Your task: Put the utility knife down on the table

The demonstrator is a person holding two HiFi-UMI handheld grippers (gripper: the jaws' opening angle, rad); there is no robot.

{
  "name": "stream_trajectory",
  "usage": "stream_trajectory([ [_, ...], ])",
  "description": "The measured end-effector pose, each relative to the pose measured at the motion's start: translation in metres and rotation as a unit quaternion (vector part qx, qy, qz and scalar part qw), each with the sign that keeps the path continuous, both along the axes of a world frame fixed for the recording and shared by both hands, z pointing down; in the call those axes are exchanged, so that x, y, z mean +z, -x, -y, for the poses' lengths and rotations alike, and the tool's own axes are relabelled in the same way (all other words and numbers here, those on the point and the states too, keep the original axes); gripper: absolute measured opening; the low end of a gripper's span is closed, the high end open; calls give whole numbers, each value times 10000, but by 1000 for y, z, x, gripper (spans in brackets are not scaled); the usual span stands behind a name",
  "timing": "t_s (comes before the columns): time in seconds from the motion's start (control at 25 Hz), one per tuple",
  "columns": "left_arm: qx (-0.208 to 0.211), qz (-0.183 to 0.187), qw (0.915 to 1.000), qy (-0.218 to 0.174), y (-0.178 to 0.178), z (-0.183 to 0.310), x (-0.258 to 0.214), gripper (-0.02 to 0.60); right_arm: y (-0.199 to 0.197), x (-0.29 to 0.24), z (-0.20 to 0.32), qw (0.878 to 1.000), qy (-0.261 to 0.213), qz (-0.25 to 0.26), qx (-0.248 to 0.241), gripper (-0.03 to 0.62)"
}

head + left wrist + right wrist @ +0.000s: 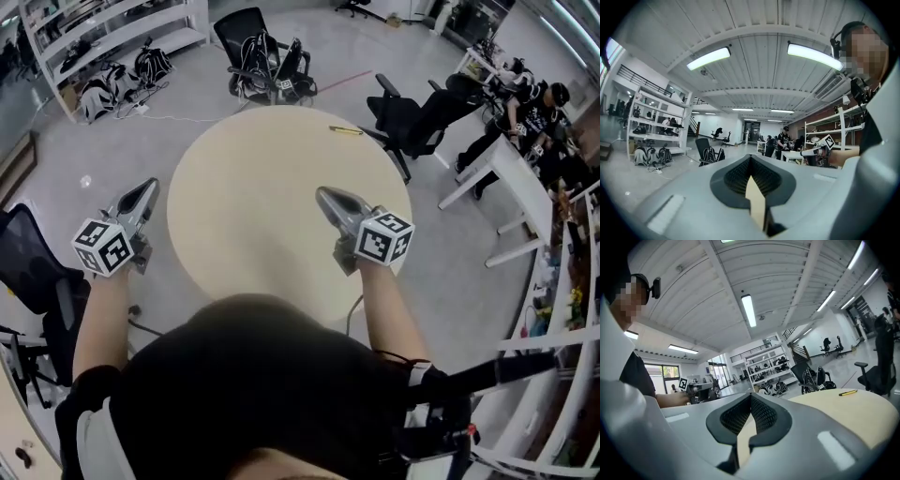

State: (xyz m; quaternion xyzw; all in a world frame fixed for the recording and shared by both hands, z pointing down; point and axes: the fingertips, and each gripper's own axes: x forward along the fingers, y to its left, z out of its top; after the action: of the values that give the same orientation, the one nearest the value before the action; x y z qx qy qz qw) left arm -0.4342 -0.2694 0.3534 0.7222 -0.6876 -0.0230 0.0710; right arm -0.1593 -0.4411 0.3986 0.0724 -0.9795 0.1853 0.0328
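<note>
The yellow utility knife (345, 130) lies flat near the far edge of the round beige table (253, 187). In the right gripper view the utility knife (847, 393) shows as a thin yellow bar on the table (843, 411). My left gripper (145, 192) hangs beyond the table's left rim, shut and empty. My right gripper (328, 199) sits over the table's near right part, its jaws together with nothing in them. Both are far from the knife. In its own view the left gripper (750, 159) looks into the room, and the right gripper (751, 397) faces left of the knife.
Black office chairs (265, 58) stand beyond the table, another chair (405, 117) at its far right and one (28, 272) by my left arm. White shelving (103, 28) lines the back left. People sit at white desks (511, 164) on the right.
</note>
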Motion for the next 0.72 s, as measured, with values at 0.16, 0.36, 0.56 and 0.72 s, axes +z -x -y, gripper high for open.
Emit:
stream_trajectory([
  [0.16,-307,-83,9995,-2,14,-46,6,0,46,-6,-25,9988,-82,-45,-478,15],
  [0.36,-514,-118,9986,-77,37,-97,10,0,109,-13,-67,9949,-202,-105,-987,15],
  [0.56,-649,-168,9976,-165,62,-154,12,0,164,-20,-120,9897,-290,-201,-1384,15],
  [0.72,-799,-136,9966,-170,84,-207,10,0,209,-20,-168,9852,-247,-196,-1684,15],
])
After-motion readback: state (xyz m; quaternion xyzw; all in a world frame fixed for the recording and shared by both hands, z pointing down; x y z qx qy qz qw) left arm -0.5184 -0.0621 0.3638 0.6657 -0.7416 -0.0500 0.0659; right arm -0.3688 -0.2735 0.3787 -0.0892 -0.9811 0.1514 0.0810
